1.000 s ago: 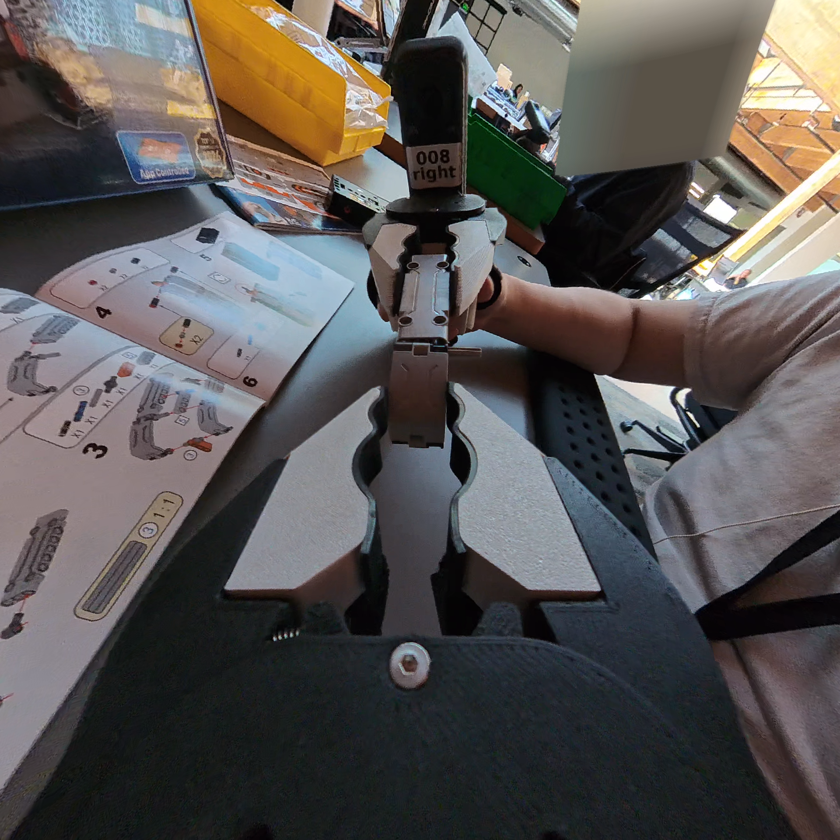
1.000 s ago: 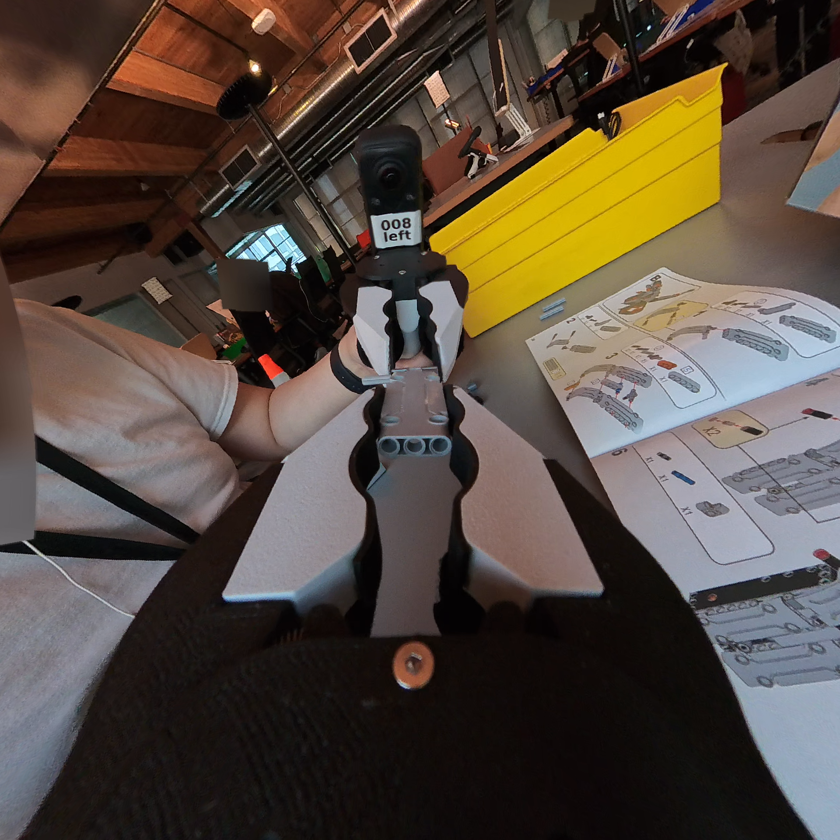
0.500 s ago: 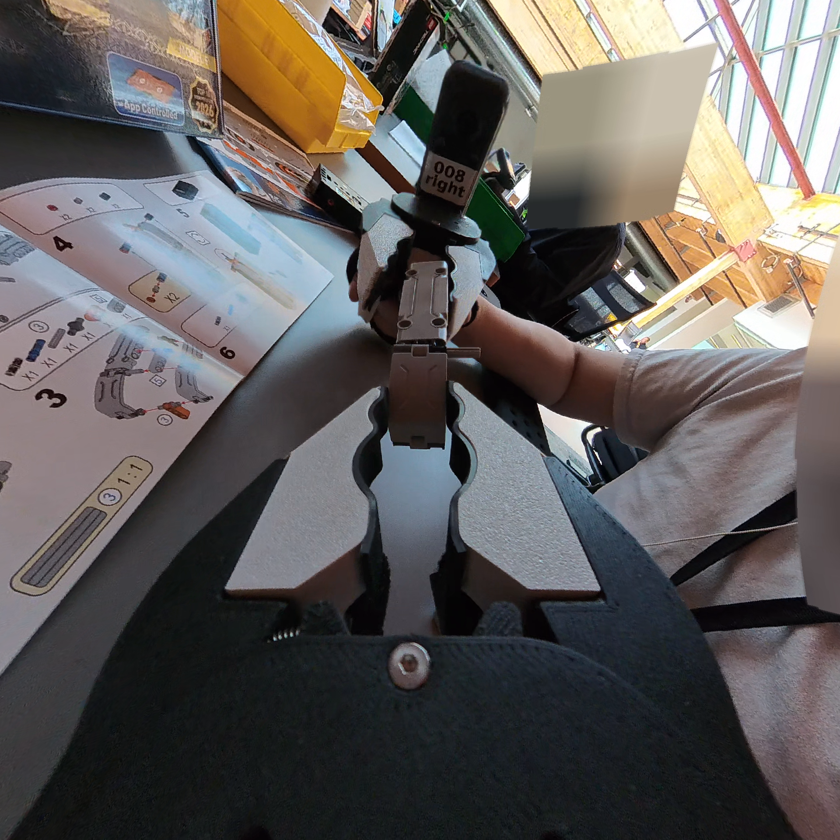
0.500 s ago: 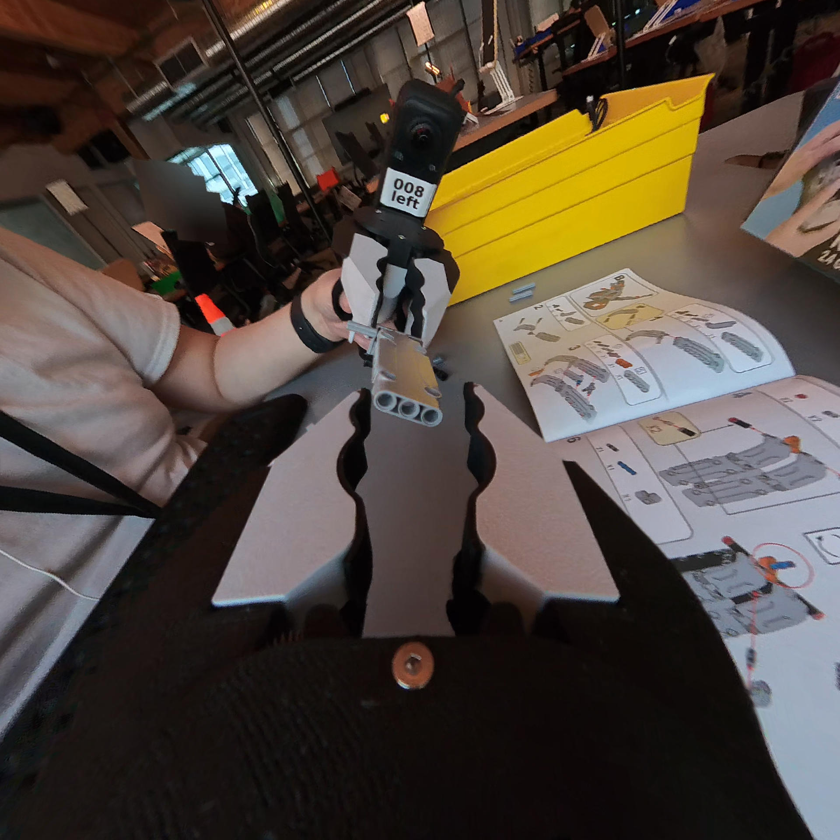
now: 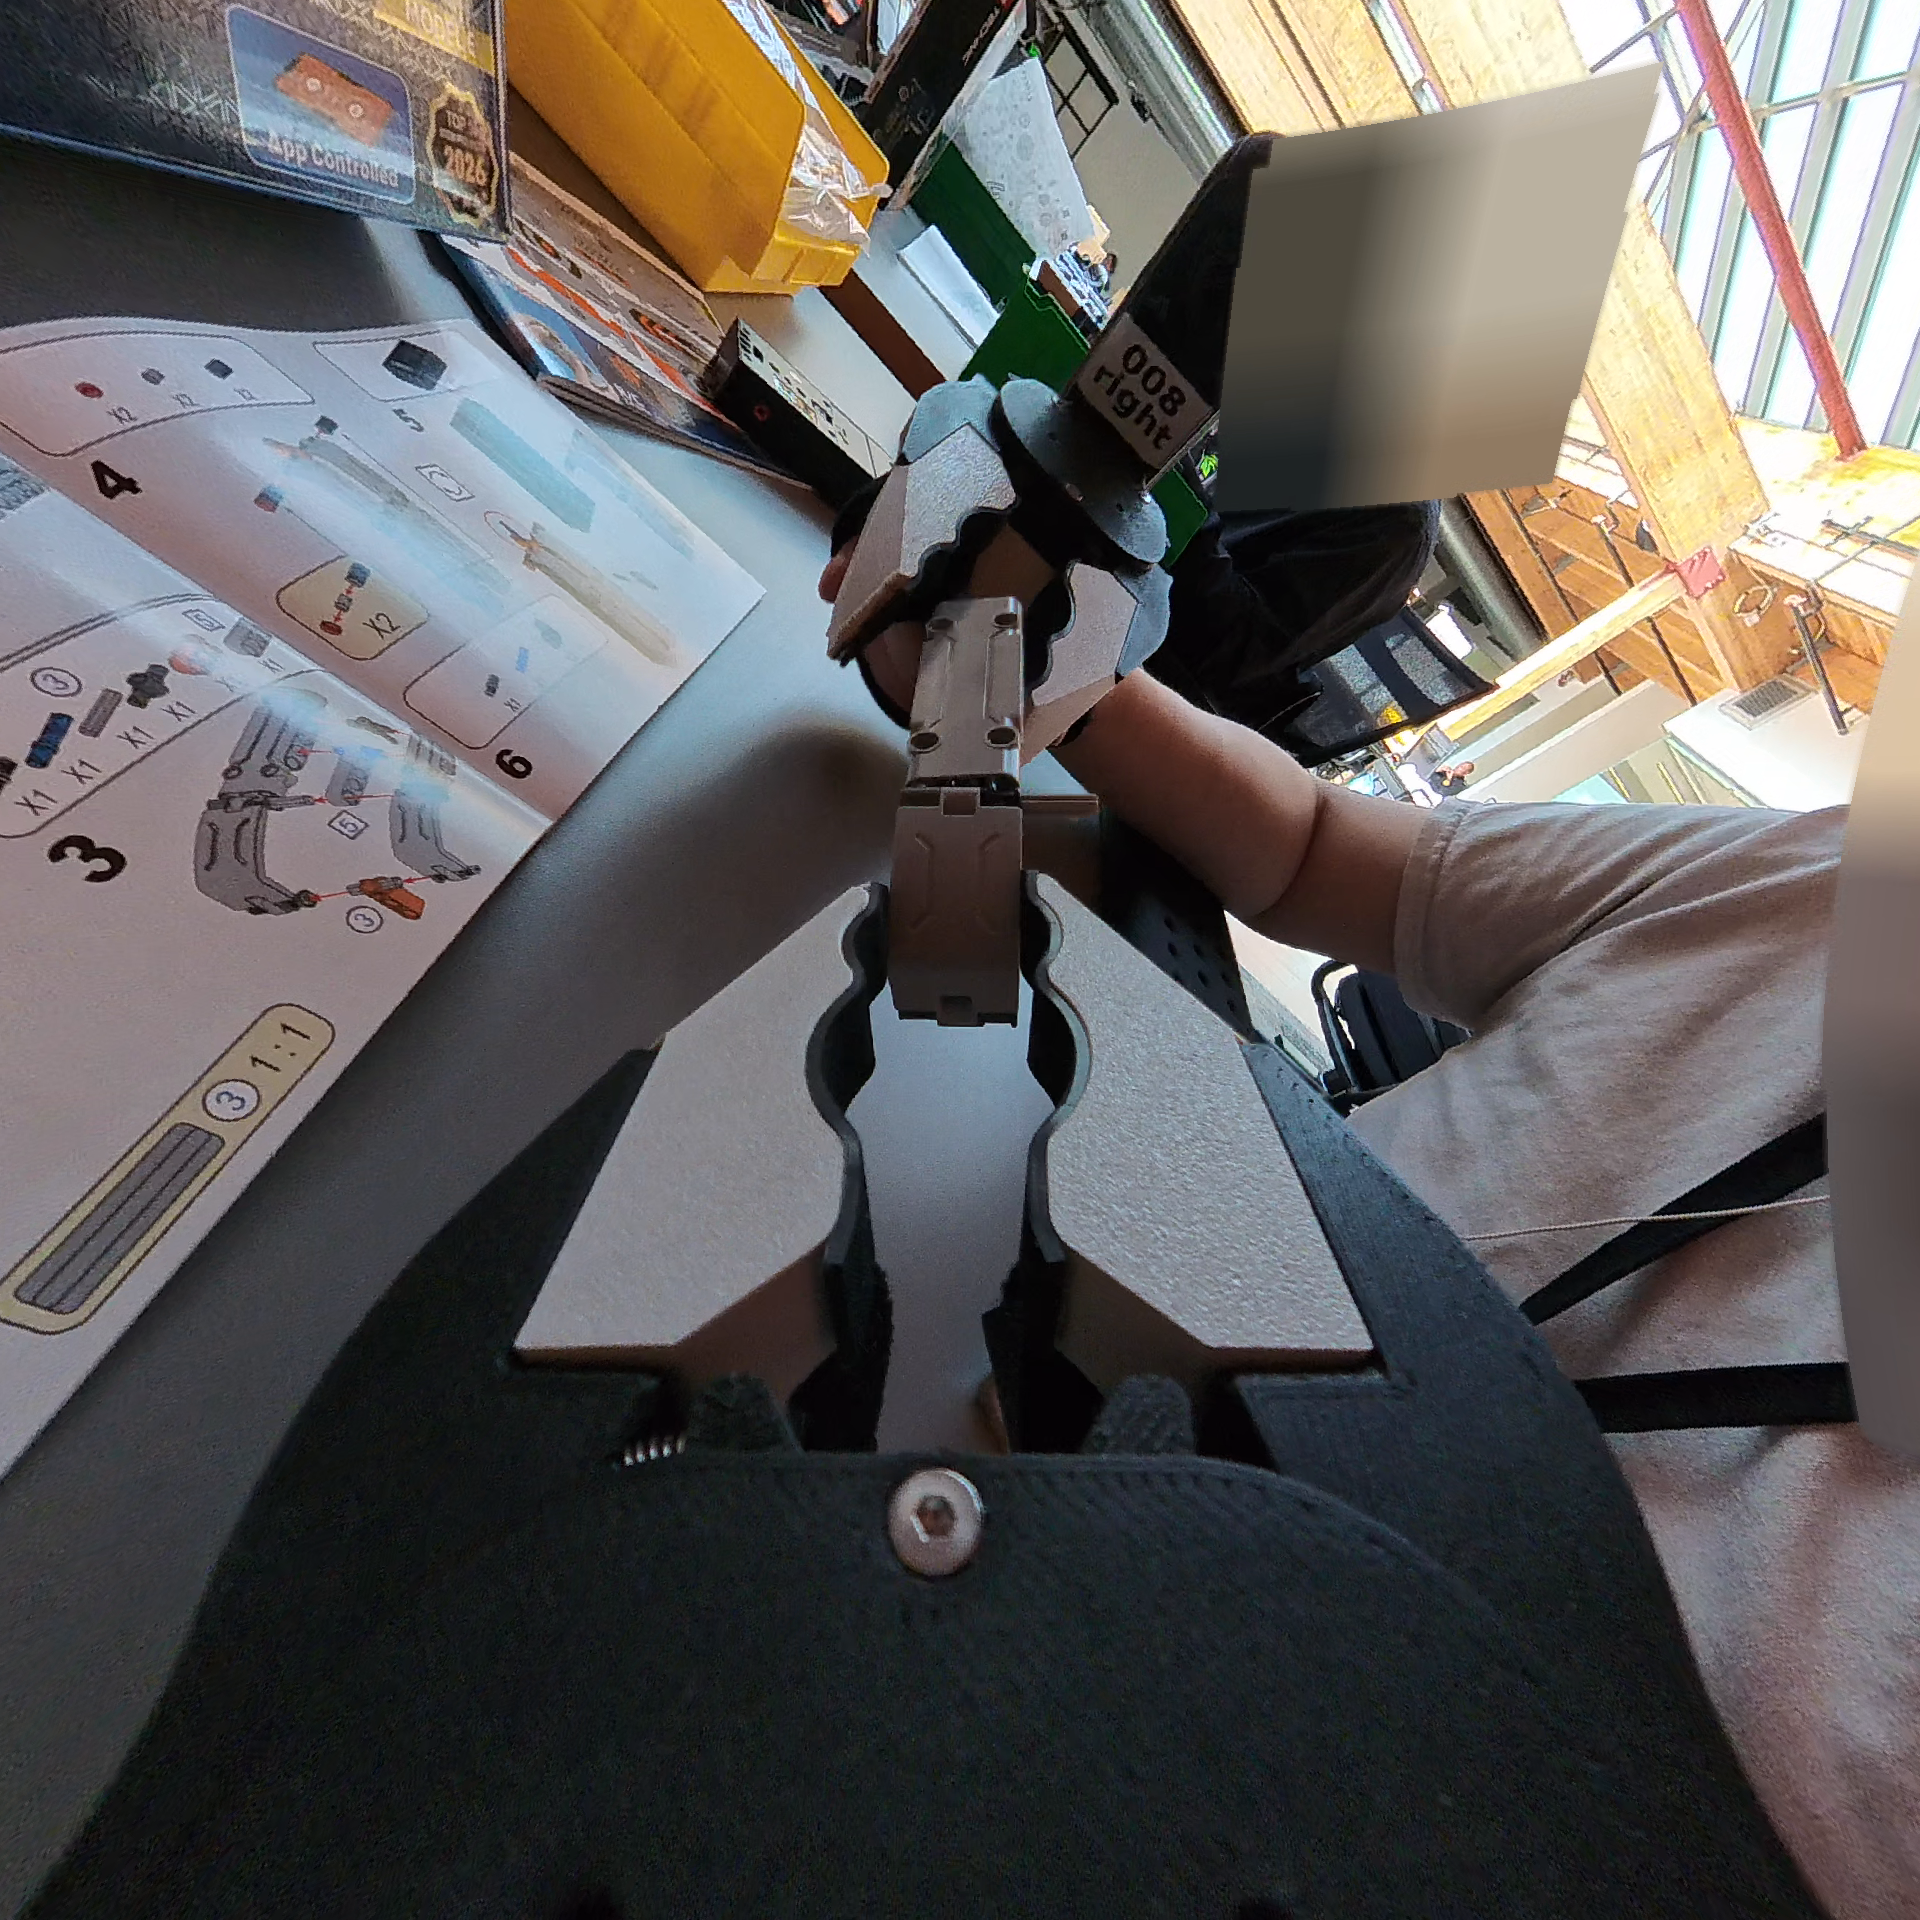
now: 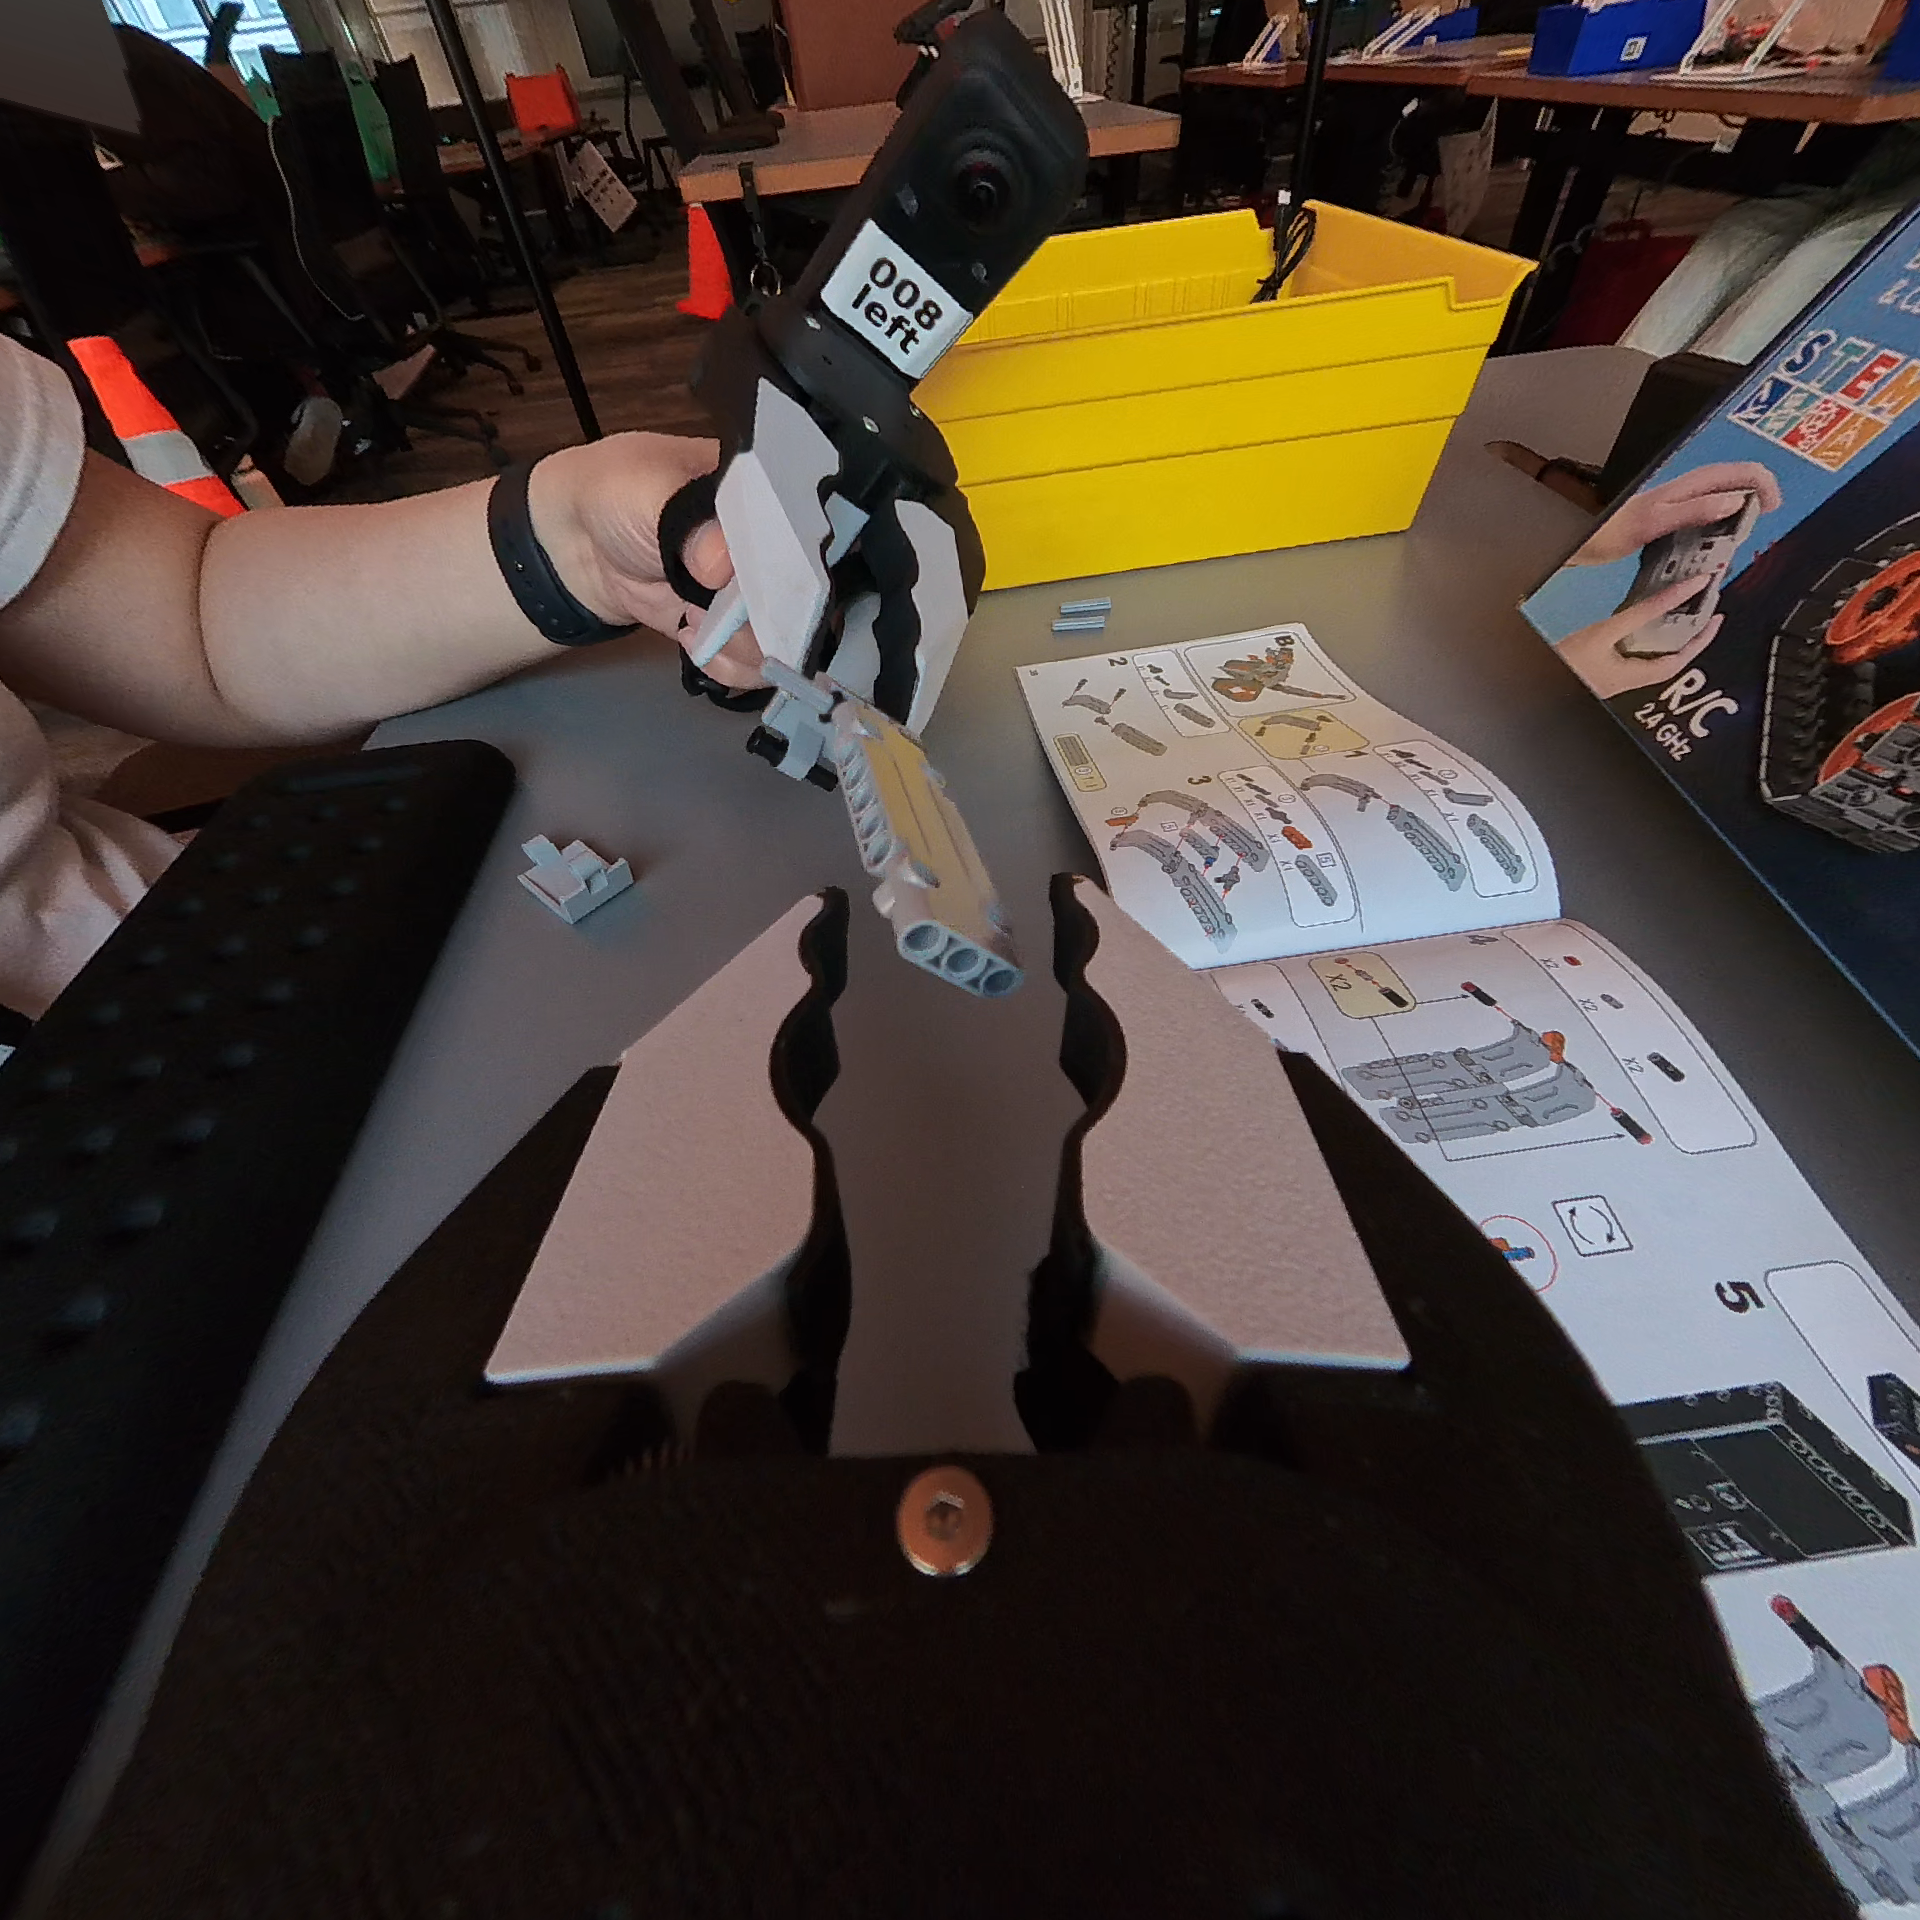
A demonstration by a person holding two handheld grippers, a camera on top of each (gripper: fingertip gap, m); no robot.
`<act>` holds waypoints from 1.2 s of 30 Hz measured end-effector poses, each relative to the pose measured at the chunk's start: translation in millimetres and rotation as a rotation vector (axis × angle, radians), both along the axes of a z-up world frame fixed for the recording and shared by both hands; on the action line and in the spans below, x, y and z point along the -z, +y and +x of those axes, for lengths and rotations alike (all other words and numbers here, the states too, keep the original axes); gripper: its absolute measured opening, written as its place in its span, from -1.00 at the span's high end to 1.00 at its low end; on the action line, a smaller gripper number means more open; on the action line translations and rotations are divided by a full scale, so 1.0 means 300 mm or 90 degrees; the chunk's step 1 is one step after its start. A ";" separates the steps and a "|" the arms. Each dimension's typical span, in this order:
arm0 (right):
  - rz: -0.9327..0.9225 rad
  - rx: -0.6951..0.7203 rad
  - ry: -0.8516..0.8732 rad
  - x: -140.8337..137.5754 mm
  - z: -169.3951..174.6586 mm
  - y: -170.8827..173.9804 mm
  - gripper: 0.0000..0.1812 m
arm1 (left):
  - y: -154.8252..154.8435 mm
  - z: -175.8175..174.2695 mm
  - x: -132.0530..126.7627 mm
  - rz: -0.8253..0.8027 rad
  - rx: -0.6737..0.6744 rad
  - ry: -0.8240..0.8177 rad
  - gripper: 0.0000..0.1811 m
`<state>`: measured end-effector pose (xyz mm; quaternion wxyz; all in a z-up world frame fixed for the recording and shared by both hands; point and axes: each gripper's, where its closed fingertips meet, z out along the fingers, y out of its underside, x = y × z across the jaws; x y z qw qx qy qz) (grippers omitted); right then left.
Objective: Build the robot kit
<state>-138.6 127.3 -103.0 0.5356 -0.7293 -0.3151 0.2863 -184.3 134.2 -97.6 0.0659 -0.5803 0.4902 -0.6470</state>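
A grey brick assembly [image 5: 956, 914] with a long beam section is held above the grey table [image 6: 675, 790]. My left gripper [image 5: 954, 912] is shut on its near end. In the right wrist view the left gripper [image 6: 847, 691] holds the assembly [image 6: 914, 862] tilted, with its three-hole end pointing at the camera. My right gripper [image 6: 948, 904] is open and empty. The assembly's free end hangs just between its fingertips [image 6: 821, 914] without touching them. In the left wrist view the right gripper [image 5: 997, 613] shows open behind the assembly's far end.
An open instruction booklet [image 6: 1351, 883] lies on the table and also shows in the left wrist view [image 5: 312, 727]. A yellow bin [image 6: 1195, 416] stands behind it, with a printed box [image 6: 1766, 623] at the right. A small grey piece [image 6: 575, 878] lies beside a black perforated mat [image 6: 208, 1039]. Tip to tip, the grippers are about 6 cm apart.
My right gripper has opened, let go of the assembly and drawn back from it. My left gripper keeps hold of the assembly, which now tilts.
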 end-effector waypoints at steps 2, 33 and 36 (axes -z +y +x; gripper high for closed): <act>0.005 0.008 -0.006 -0.002 0.007 0.003 0.57 | 0.000 0.000 0.003 0.004 0.000 0.002 0.75; 0.213 -0.003 -0.414 0.095 0.041 -0.026 0.93 | 0.009 0.014 0.065 0.080 -0.029 0.057 0.71; 0.284 0.011 -0.500 0.105 0.100 -0.015 0.93 | 0.044 0.003 0.008 0.114 -0.060 0.015 0.68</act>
